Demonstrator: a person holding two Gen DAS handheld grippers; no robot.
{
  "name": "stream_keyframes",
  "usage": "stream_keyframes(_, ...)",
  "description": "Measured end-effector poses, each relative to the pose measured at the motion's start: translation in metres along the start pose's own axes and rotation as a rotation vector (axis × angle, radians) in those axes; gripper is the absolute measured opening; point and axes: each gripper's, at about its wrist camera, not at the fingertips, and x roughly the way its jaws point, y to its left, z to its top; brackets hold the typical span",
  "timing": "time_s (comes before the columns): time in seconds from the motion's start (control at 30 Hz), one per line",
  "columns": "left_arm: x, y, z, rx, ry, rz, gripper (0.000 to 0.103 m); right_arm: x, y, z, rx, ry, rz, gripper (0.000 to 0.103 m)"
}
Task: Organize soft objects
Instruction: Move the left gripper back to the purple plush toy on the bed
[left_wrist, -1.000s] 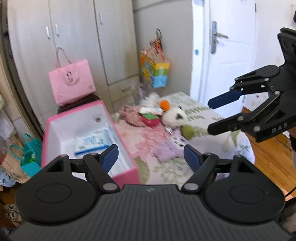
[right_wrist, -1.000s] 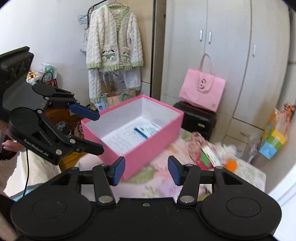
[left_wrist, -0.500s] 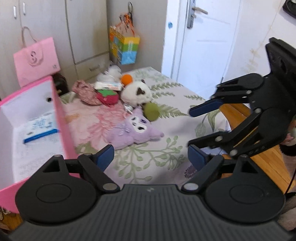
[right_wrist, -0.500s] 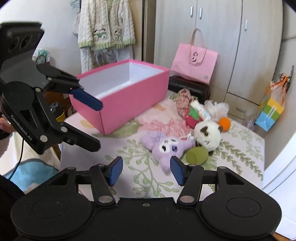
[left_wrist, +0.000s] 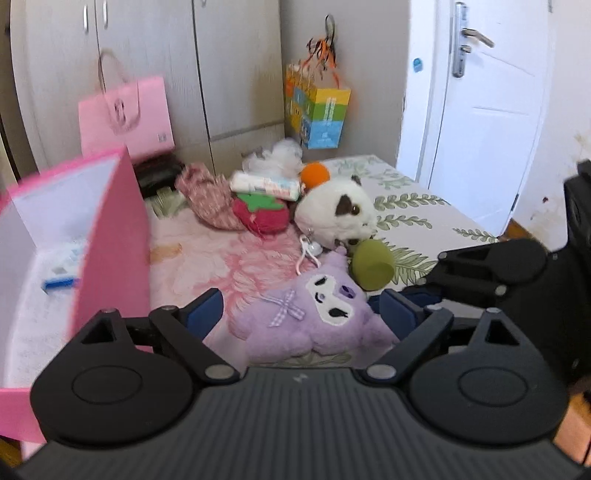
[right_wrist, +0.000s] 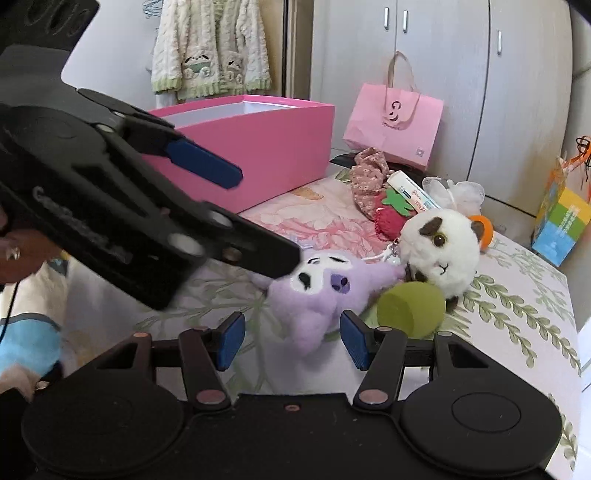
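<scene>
A purple plush (left_wrist: 314, 314) lies face up on the floral bedspread (left_wrist: 413, 206). My left gripper (left_wrist: 300, 314) straddles it, jaws opening, pads not pressing. In the right wrist view the same plush (right_wrist: 317, 295) sits just ahead of my open right gripper (right_wrist: 292, 339), and the left gripper (right_wrist: 255, 218) reaches in from the left, its lower finger by the plush's head. Behind lie a white round plush (left_wrist: 336, 218), a green soft egg (left_wrist: 371, 267), a red strawberry (left_wrist: 260, 216) and an orange ball (left_wrist: 314, 175). The open pink box (left_wrist: 114, 240) stands left.
A floral pouch (left_wrist: 207, 195), a white tube box (left_wrist: 266, 182) and white fluff (left_wrist: 277, 157) lie at the back of the bed. A pink bag (left_wrist: 125, 114) and a colourful bag (left_wrist: 317, 110) hang by the wardrobe. The bed edge and white door (left_wrist: 480, 110) are right.
Both grippers have come down toward the bed and closer to the purple plush, which now lies between their fingers. The left jaws stand wider than before.
</scene>
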Motion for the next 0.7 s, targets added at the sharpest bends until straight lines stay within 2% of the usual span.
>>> stream_keyframes(0.1,0.018,0.006,-0.001,-0.079,0.045,-0.032,0.092,0.010,-0.001,-0.001,-0.005,-0.004,-0.050,0.064)
stream_keyframes(0.17,0.027,0.008,-0.004,-0.119,0.054,-0.021,0.092,0.014,-0.003,-0.002,0.003,-0.017,-0.068,0.066)
stream_keyframes(0.27,0.033,0.009,-0.009,-0.141,0.025,0.023,0.090,0.016,-0.011,-0.003,0.055,-0.041,-0.038,0.069)
stream_keyframes(0.33,0.035,0.009,-0.012,-0.149,0.024,0.009,0.087,0.020,-0.015,-0.004,0.079,-0.045,-0.023,0.072)
stream_keyframes(0.47,0.036,0.016,-0.016,-0.231,0.026,-0.016,0.085,0.029,-0.017,-0.005,0.125,-0.048,-0.027,0.074)
stream_keyframes(0.7,0.038,0.019,-0.020,-0.249,-0.002,-0.029,0.078,0.034,-0.008,-0.007,0.138,-0.080,-0.066,0.075)
